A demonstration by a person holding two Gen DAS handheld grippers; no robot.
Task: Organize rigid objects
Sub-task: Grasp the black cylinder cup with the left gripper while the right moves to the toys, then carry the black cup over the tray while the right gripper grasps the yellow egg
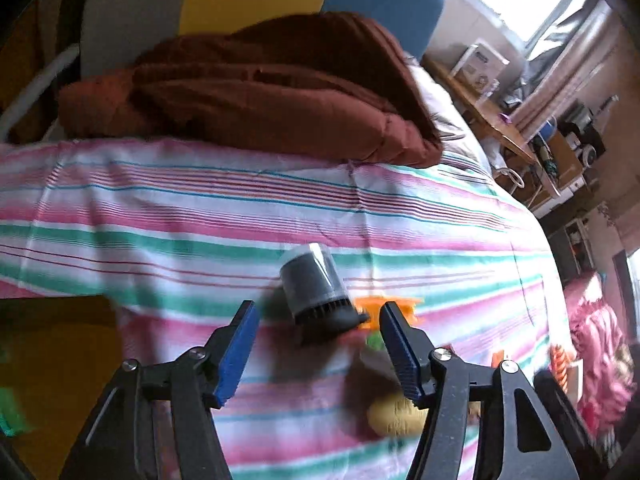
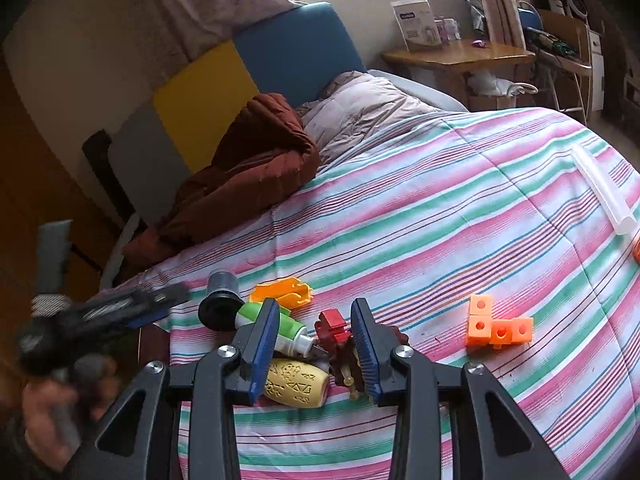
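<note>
progress: pile [image 2: 296, 344] mostly gathered on bed [image 2: 460, 208] | left: orange blocks [image 2: 498, 326], tube [image 2: 604, 190] | your left gripper [image 1: 316, 344] jaws apart, empty | right gripper [image 2: 316, 344] jaws apart, empty

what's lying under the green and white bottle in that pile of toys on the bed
The green and white plastic bottle lies on the striped bedspread, its capped end resting over the yellow patterned barrel-shaped toy. The right gripper's blue finger covers its middle, hiding anything beneath there.

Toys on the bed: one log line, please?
left gripper: open, nearing grey canister | right gripper: empty, over red piece
</note>
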